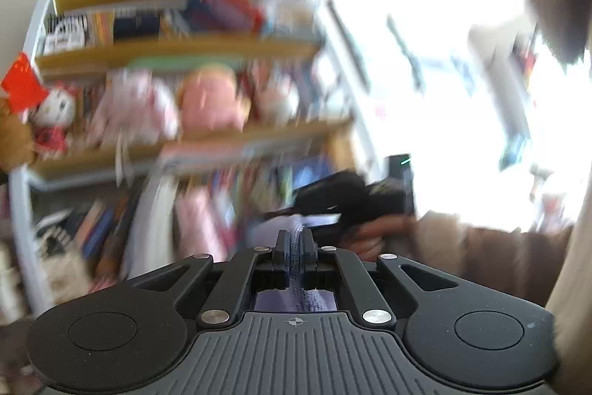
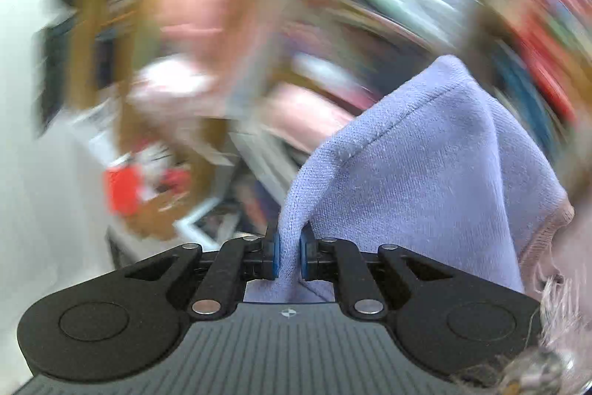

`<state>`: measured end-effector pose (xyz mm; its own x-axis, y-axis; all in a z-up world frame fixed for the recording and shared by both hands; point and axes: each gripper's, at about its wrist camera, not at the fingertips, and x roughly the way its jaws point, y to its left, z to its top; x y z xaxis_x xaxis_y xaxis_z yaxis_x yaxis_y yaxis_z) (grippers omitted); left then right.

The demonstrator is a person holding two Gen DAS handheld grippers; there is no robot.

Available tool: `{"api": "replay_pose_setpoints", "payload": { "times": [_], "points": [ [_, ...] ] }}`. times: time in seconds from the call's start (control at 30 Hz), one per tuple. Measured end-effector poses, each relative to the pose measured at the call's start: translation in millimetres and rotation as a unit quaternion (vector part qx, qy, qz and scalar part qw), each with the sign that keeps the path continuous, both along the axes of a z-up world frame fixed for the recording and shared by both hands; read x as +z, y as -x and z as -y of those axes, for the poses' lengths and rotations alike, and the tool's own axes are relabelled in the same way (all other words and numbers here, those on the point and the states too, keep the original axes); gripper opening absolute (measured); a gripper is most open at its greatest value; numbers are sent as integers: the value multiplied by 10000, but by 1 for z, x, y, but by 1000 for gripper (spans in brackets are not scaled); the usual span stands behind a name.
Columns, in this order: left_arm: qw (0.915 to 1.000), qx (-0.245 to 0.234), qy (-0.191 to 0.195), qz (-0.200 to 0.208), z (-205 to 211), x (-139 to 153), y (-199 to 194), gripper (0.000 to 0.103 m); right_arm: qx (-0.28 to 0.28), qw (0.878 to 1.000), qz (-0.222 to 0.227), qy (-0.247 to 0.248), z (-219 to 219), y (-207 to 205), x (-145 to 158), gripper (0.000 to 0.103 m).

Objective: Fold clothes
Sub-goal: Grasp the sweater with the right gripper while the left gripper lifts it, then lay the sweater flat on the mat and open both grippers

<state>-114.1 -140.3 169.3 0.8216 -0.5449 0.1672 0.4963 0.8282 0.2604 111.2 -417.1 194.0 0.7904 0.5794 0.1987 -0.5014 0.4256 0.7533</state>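
1. Leftmost in the left wrist view, a wooden bookshelf [image 1: 177,47] fills the far side, blurred; a small red flag [image 1: 22,86] sticks out at its left edge, and pink and white plush toys [image 1: 211,99] sit on the middle shelf with books above and below.
2. Near the bottom centre of that view, the left gripper [image 1: 295,247] has its jaws closed tight on a thin edge of lavender garment [image 1: 296,300], which runs as a narrow strip between the pads and shows again just behind them.
3. Just right of and beyond the left gripper's tips, a hand [image 1: 373,236] in a tan sleeve [image 1: 492,258] holds the other black gripper, which is too blurred for its fingers to be made out.
4. At the far right, a bright window [image 1: 425,80] washes out the background.
5. Over in the right wrist view, the right gripper [image 2: 289,254] is clamped on a fold of the lavender garment [image 2: 425,165] between its blue pads [image 2: 275,256].
6. From that pinch the fabric rises and drapes up and to the right, with a stitched seam [image 2: 399,121] crossing it.
7. Behind it everything is smeared by motion; only shelf-like colours can be told.
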Motion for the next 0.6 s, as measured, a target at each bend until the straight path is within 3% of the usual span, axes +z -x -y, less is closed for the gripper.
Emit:
{"api": "replay_pose_setpoints", "payload": {
  "times": [0.1,0.13,0.23,0.3,0.33,0.4,0.5,0.57,0.6],
  "points": [
    [9978,-410,521,-82,-15,9,-1,4,132,9903,789,1137,-20,7,62,9],
    [9975,-340,532,-315,-21,2,-7,5,208,9870,791,1384,-30,3,67,9],
    [9910,214,298,-1288,-34,-38,-32,5,563,9764,214,2073,-67,-23,50,10],
    [9794,582,140,-1927,-43,-65,-48,5,783,9614,-550,2579,-94,-47,8,10],
    [9705,826,54,-2265,-48,-83,-56,5,858,9491,-1053,2840,-107,-59,-22,10],
    [9444,1405,-102,-2972,-60,-127,-68,3,936,9136,-2016,3404,-134,-79,-86,10],
    [9027,2018,-193,-3796,-77,-170,-78,0,1019,8614,-2952,4005,-167,-89,-163,10],
    [8841,2212,-156,-4113,-88,-181,-81,0,1148,8562,-2944,4087,-188,-86,-179,10],
    [8793,2272,-146,-4182,-91,-182,-81,0,1180,8536,-2887,4171,-199,-84,-182,10]
  ]
}}
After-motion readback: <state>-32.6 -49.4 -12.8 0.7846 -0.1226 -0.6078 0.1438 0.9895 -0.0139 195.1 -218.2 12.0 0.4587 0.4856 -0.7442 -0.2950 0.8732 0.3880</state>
